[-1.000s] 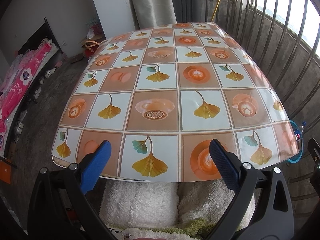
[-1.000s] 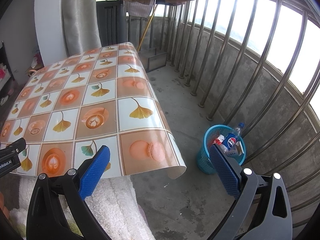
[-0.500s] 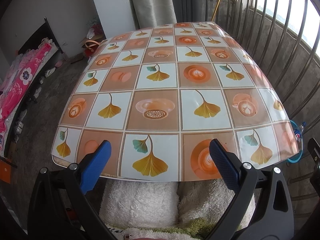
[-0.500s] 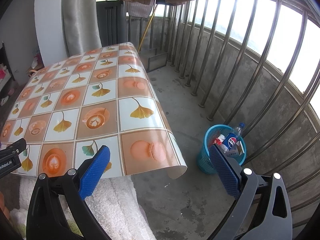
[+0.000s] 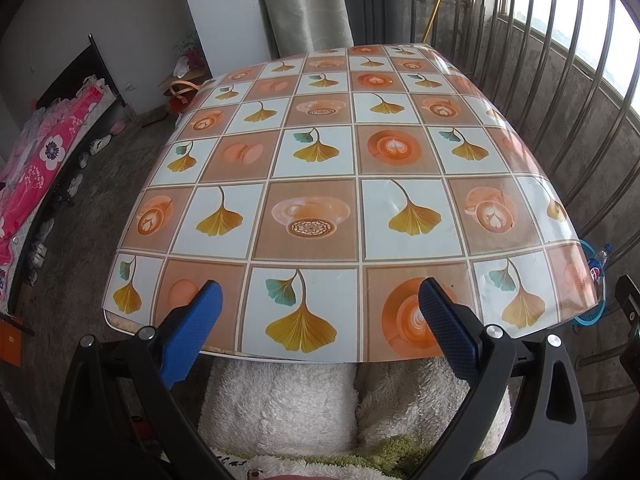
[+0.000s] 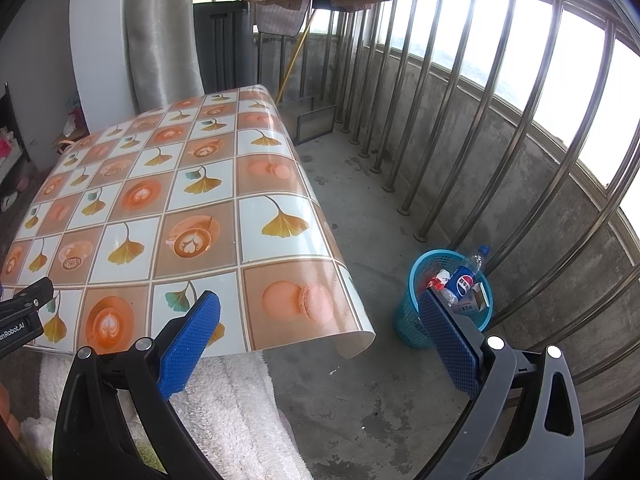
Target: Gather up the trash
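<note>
Table (image 6: 160, 208) beside full basket (image 6: 408, 320)

A desk (image 5: 320, 168) covered in a checked cloth of leaves and coffee cups is seen on a grey concrete floor (image 6: 360, 216). Daylight is admitted through metal railings (image 6: 460, 92) off its right edge. A grey curtain (image 5: 304, 4) hangs behind its far edge.

I read a Pepsi logo on the bottle (image 6: 464, 282) in the blue basket (image 6: 416, 320). The left gripper (image 6: 20, 316) body shows "nRobot.AI", its start cut off.
</note>
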`<action>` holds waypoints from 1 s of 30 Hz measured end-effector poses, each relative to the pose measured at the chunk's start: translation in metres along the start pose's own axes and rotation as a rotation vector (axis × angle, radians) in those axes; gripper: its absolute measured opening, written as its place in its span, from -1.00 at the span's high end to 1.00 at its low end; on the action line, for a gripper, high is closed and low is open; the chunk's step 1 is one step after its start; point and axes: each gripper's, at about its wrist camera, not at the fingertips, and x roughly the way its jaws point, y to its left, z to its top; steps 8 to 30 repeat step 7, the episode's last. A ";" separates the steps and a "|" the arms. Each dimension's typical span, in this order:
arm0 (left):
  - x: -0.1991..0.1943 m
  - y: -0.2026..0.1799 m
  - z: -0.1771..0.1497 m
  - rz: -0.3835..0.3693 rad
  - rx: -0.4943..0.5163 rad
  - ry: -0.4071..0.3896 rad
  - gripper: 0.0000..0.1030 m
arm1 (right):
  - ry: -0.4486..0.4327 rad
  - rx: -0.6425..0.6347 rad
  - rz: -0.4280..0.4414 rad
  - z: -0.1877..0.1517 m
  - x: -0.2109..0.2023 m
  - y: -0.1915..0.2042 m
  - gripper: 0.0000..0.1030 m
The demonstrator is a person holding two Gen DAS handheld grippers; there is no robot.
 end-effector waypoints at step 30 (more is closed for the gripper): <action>-0.001 0.001 -0.001 -0.001 -0.005 0.003 -0.83 | 0.000 0.000 0.001 0.000 0.000 0.000 -0.87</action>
